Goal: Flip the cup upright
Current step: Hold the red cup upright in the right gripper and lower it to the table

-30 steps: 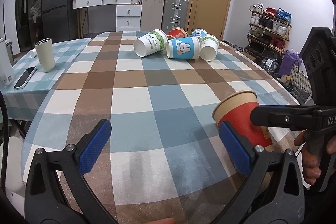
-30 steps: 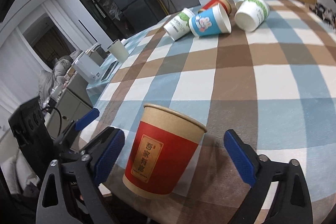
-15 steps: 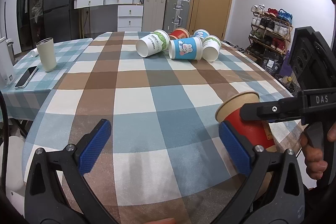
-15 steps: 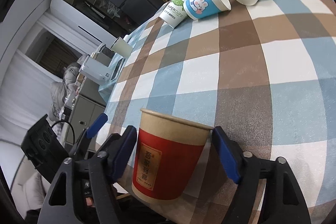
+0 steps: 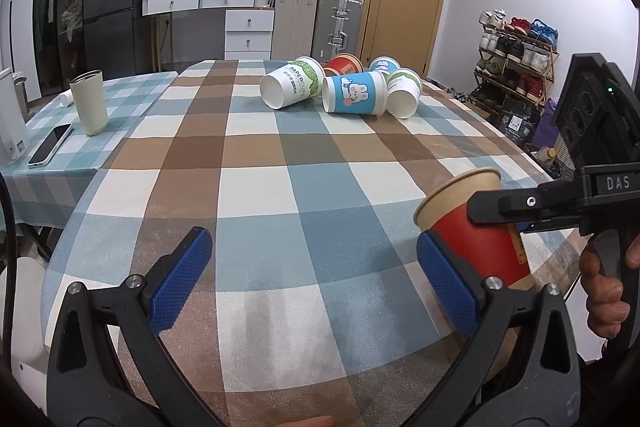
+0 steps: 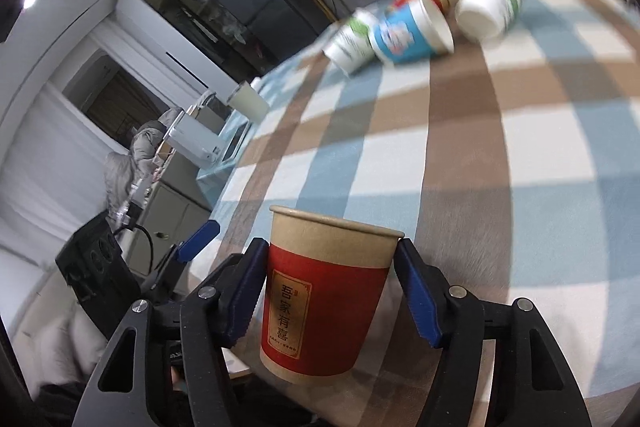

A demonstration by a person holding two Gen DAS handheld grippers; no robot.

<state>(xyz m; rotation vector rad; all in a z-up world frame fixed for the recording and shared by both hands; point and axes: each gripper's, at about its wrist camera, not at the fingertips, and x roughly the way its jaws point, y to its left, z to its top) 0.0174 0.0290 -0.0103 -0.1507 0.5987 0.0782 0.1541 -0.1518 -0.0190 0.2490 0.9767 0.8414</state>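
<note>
Right wrist view shows the right claw (image 6: 330, 297) clamped on a red, kraft-rimmed paper cup (image 6: 324, 301), mouth up, tilted, while the left claw (image 5: 312, 275) gapes wide.

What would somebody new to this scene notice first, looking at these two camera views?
First, the red paper cup, mouth up, clamped between the blue pads of the right gripper near the table's front right edge. Next, the cluster of tipped-over paper cups lying on their sides at the far end of the checked tablecloth. The left gripper is open over bare cloth.
</note>
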